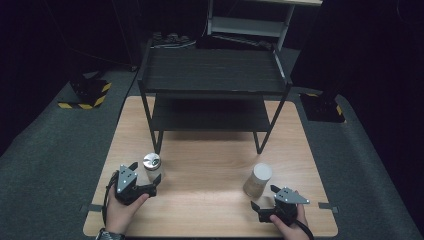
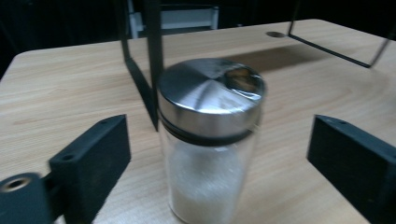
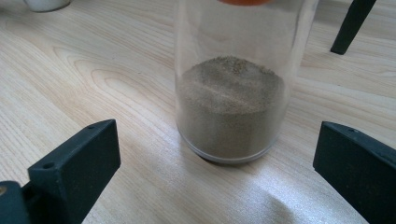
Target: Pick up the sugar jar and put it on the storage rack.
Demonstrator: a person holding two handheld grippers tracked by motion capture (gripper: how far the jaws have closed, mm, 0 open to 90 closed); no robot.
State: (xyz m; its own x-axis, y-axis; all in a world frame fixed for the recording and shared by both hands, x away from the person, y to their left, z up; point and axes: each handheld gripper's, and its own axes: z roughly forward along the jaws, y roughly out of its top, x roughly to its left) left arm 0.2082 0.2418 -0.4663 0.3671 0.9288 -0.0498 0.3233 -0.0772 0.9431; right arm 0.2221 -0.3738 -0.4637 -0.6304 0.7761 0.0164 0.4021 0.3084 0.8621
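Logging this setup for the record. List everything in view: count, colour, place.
table: one, light wood, centre.
shelf rack: one, black, two tiers, far half of the table.
steel-lidded jar: one, clear glass with white grains, near left, between the left jaws, untouched.
pale-lidded jar: one, clear glass with brown powder, near right, upright.
floor mat: grey, around the table.
left gripper: one, black, open.
right gripper: one, black, open.
hands: two, bottom edge.

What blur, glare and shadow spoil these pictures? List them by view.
High view: dark surroundings, evenly lit table. Left gripper view: motion-smeared salt jar, glare on its steel lid. Right gripper view: sharp spice jar, soft shadow at its base.
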